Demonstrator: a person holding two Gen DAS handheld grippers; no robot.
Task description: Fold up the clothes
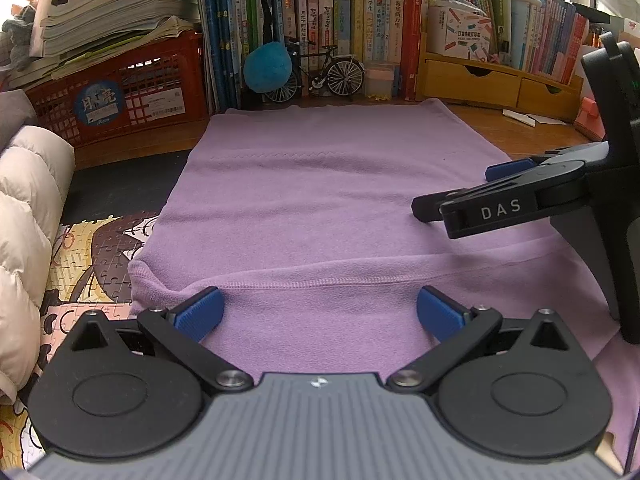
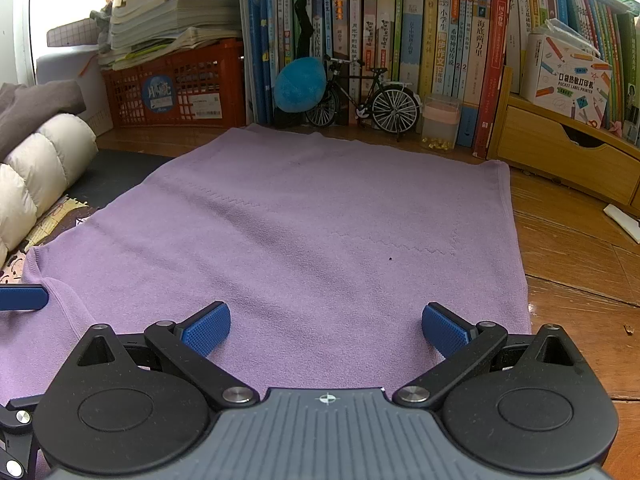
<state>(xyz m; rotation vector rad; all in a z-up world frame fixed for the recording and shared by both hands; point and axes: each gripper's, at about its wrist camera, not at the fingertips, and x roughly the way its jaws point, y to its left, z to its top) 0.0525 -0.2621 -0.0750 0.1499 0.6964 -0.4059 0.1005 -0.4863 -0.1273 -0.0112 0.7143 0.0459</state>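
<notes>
A purple fleece garment [image 1: 320,200] lies spread flat on the wooden desk, its far hem near the books. A stitched seam [image 1: 312,283] crosses it just ahead of my left gripper [image 1: 320,314], which is open over the near part with nothing between its blue pads. In the right wrist view the same garment [image 2: 320,220] fills the middle, and my right gripper [image 2: 326,330] hovers open above its near right part, holding nothing. The right gripper [image 1: 480,196] also shows from the side in the left wrist view. A blue fingertip of the left gripper [image 2: 22,298] pokes in at the left edge.
Behind the garment stand rows of books [image 2: 420,40], a red crate [image 1: 120,92] under stacked papers, a model bicycle [image 2: 368,100], a blue plush ball [image 2: 300,84] and wooden drawers [image 2: 560,152]. A cream puffer jacket [image 1: 28,208] and a jigsaw puzzle [image 1: 92,256] lie at the left.
</notes>
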